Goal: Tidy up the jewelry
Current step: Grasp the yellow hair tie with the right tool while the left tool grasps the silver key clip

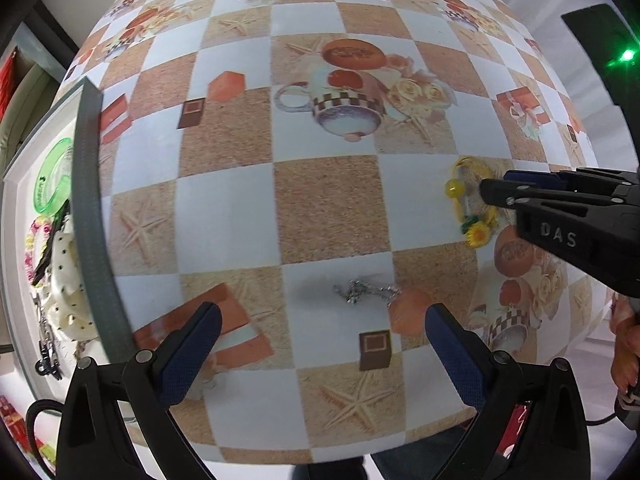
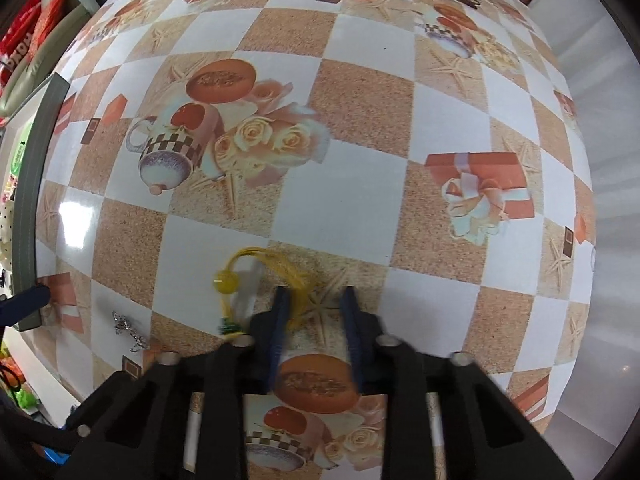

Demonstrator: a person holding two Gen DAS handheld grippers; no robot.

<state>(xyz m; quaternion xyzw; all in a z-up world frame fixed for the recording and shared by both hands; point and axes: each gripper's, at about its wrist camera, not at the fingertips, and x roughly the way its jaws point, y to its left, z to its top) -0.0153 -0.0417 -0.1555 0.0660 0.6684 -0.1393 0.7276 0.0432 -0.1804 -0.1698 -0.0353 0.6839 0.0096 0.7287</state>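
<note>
Yellow elastic hair tie with a translucent yellow bead and a small sunflower charm (image 2: 256, 280) is lying on the checkered, glossy printed tablecloth (image 1: 328, 208) toward the tabletop's near-right part. The right gripper (image 2: 314, 300) is standing over it pointing down, its blue-padded jaws drawn close, though a narrow gap is showing between them. One pad is sitting at the cord's loop, and whether the cord is actually pinched cannot be told; judged, a pick-up is being attempted at the thin cord because the bead and charm offer poorer purchase.

The left gripper (image 1: 324, 320) is hanging released, jaws spread wide, above a small tangled silver chain (image 1: 366, 292) near the front edge, probably lining up as the next item to be collected.

At the tabletop's left edge a white tray with a dark grey rim (image 1: 90, 208) is holding items already sorted: a green plastic bangle (image 1: 50, 176), a floral bracelet and a dotted cream fabric piece. More jewelry is lying along the far edge.

Legible writing: "DAS" on the right gripper's black body. The bangle's lettering is too small to read.
</note>
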